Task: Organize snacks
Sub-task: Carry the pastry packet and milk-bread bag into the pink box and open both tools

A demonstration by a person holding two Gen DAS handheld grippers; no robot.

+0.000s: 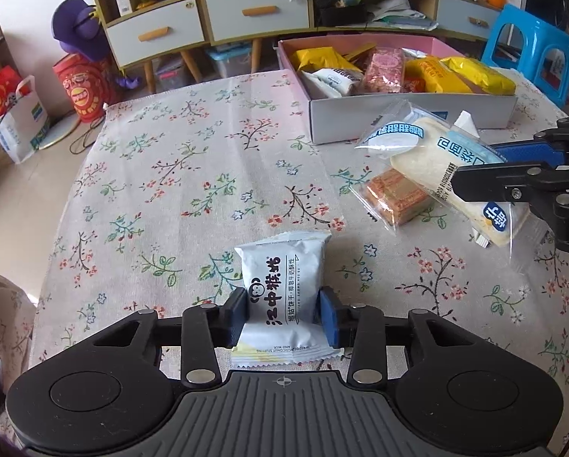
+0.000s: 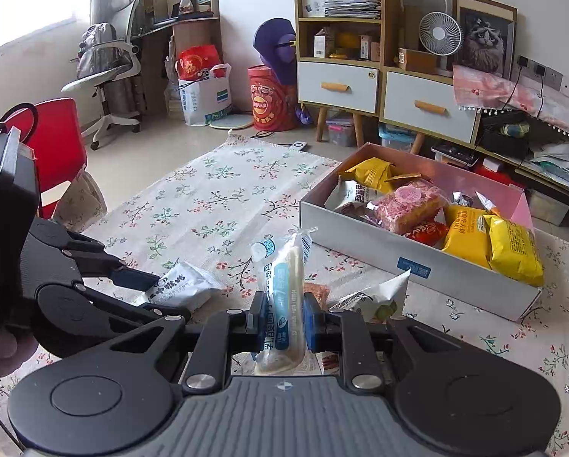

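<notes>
Left wrist view first: everything sits on a table covered in a pale floral-print tablecloth [image 1: 193,160], with a wooden cabinet with white drawers [image 1: 208,19] along the far wall, a blue plastic stool [image 1: 528,53] off to the right and a red cylindrical drum [image 1: 80,87] on the floor at left. The right wrist view adds a red plastic chair [image 2: 56,144] and a white office chair [image 2: 109,72] near the window. At the far right of the cloth sits an open cardboard box with grey outside and pink lining [image 1: 410,114], loaded with snacks: a couple of yellow foil packets [image 1: 478,74], a pink rice-crispy bar in clear wrap [image 1: 385,70] and a white pouch, plus others I can't make out. The left gripper [image 1: 284,314] is closed onto a white foil biscuit packet with black Chinese lettering [image 1: 282,285], pinching its sides, with the packet low over the cloth in front of the box. The right gripper [image 2: 284,321] is clamped on a long cream-coloured bread roll in clear and blue wrap [image 2: 284,297], held up just short of the box. An orange-brown snack in clear wrap [image 1: 397,200] lies on the cloth under it.
</notes>
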